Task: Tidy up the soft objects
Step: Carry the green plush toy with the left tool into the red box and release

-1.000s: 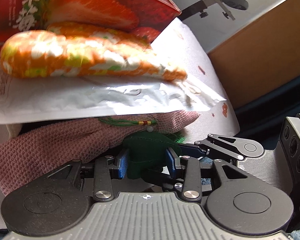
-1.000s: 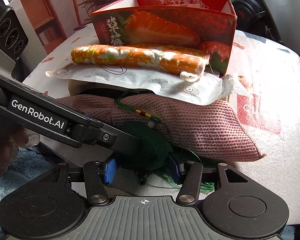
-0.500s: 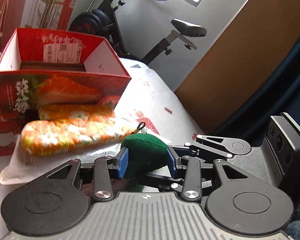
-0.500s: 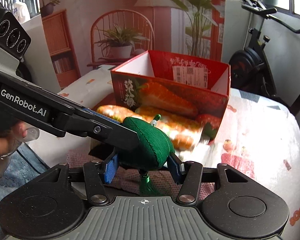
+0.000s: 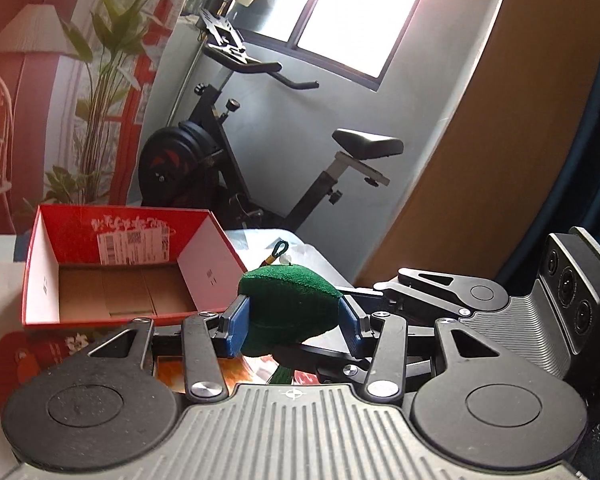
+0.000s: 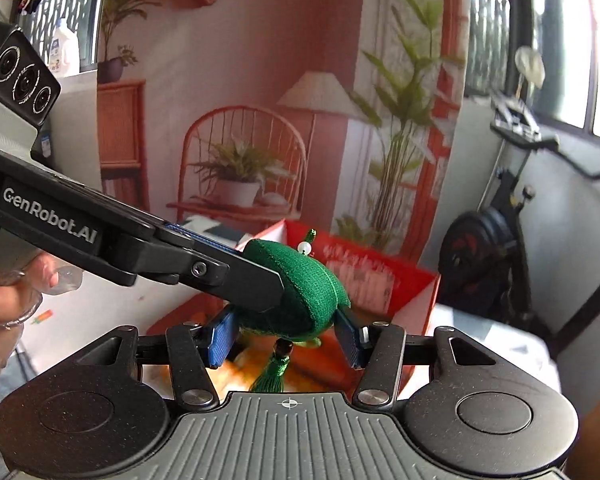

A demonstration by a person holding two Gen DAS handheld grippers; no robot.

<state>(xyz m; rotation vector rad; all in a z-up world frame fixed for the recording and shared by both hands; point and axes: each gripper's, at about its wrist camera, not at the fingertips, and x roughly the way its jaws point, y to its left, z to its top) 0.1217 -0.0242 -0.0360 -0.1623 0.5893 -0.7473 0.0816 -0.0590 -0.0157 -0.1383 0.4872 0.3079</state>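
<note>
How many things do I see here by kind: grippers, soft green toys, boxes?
Grippers: 2 (left gripper, right gripper)
Green pouch: 1
Red box: 1
Total: 4

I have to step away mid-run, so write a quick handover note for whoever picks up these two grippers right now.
Left gripper: shut on the green sachet.
Right gripper: shut on the same sachet, from the other side; its tassel hangs free below.
The sachet is held up in the air in front of the red box, whose visible floor is bare cardboard.
Done: sachet picked up.
Left: lower it into the box and release with both grippers. Other soft items are out of view; check the table.
</note>
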